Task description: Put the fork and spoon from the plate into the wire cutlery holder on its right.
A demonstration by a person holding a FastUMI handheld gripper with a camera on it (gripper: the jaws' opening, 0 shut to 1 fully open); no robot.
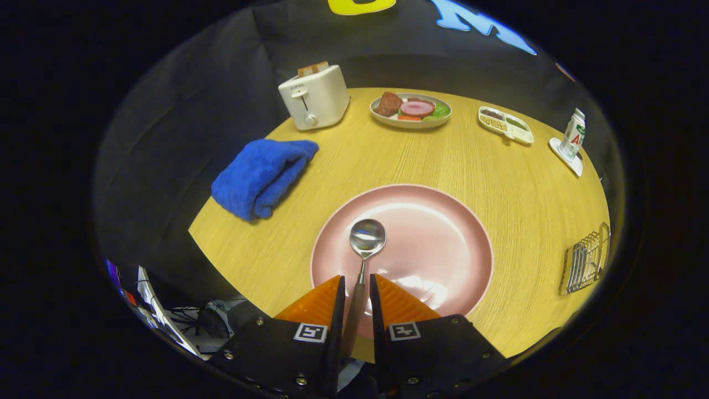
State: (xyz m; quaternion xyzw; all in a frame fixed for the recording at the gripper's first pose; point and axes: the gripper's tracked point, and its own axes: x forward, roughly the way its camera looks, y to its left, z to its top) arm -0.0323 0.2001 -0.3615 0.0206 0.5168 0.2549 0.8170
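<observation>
Gripper view, lower centre: the gripper (357,288) is nearly closed, both fingers pinching the spoon (365,244) by its handle, bowl over the pink plate (443,244); the wire cutlery holder (586,260) stands at right on the wooden table (526,183)

no text clear enough to read.

Toaster (314,97), blue towel (260,176), food dishes (410,110)
</observation>
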